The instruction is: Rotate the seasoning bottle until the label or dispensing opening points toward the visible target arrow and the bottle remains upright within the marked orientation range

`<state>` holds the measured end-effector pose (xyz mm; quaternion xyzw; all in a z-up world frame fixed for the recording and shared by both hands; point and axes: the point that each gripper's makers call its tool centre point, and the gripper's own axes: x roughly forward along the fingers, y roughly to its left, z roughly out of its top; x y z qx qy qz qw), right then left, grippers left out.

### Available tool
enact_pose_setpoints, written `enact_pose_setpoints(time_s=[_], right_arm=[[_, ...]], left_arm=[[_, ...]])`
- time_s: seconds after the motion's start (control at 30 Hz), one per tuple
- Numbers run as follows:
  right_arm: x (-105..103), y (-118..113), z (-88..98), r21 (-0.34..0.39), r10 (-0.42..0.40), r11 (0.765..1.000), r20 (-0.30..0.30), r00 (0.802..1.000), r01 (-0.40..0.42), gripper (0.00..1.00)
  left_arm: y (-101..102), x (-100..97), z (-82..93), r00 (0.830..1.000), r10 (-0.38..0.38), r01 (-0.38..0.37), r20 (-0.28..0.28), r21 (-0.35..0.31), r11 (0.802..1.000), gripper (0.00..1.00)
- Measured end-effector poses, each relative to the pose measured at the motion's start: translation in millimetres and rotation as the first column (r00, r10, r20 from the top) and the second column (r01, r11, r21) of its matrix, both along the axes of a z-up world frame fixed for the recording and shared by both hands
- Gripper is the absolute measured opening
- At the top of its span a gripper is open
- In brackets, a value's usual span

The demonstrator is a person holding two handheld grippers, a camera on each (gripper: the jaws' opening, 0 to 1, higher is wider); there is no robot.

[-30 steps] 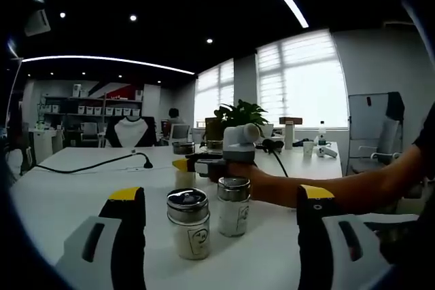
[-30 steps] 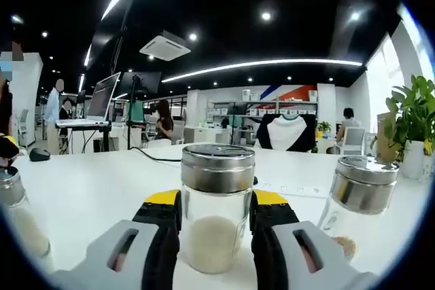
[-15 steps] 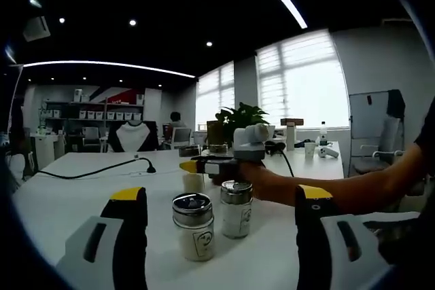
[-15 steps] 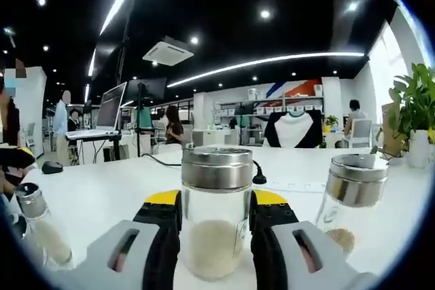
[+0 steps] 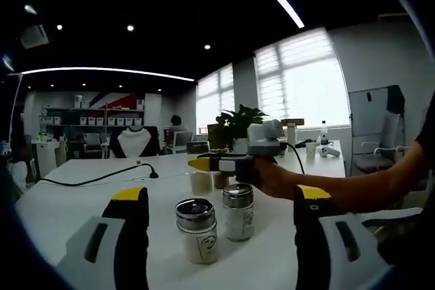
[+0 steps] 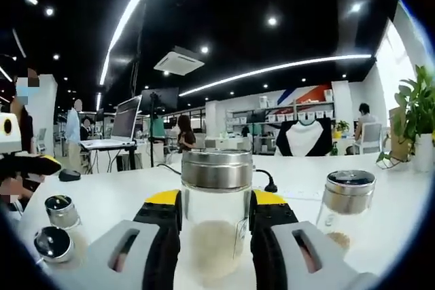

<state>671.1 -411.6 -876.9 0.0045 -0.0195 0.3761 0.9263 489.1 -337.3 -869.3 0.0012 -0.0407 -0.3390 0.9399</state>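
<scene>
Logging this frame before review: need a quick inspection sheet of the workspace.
Surface: white table, bare patches.
Job's things: seasoning bottle between right gripper jaws, upright; no arrow seen.
Clutter: two shakers ahead of left gripper; another shaker; potted plant.
Grippers: right shut on bottle; left open.
Cables: black cable across table.
Surroundings: office, windows, shelves, seated people.

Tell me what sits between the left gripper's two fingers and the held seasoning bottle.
In the left gripper view, two steel-capped shakers stand on the white table, ahead of the left gripper and before the seasoning bottle clamped by the right gripper.
</scene>
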Motion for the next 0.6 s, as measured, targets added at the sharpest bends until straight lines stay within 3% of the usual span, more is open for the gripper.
enact_pose_setpoints(time_s=[0.13, 0.3, 0.6], right_arm=[[-5, -2, -2.4, -0.014, -0.002, 1.000, -0.017, 1.000, 0.002, 0.36], [-11, -9, 7.3, -0.005, -0.016, 1.000, 0.011, 1.000, 0.016, 0.36], [-43, -20, 15.1, 0.002, -0.009, 1.000, 0.045, 0.999, 0.009, 0.36]], left_arm=[[-3, 1.5, -4.4, 1.000, -0.003, 0.003, -0.007, 0.017, 1.000, 0.92], [-5, 0.9, -5.0, 1.000, -0.003, 0.003, -0.003, 0.028, 1.000, 0.92], [-6, -0.9, -2.1, 1.000, -0.001, 0.000, 0.020, 0.042, 0.999, 0.90]])
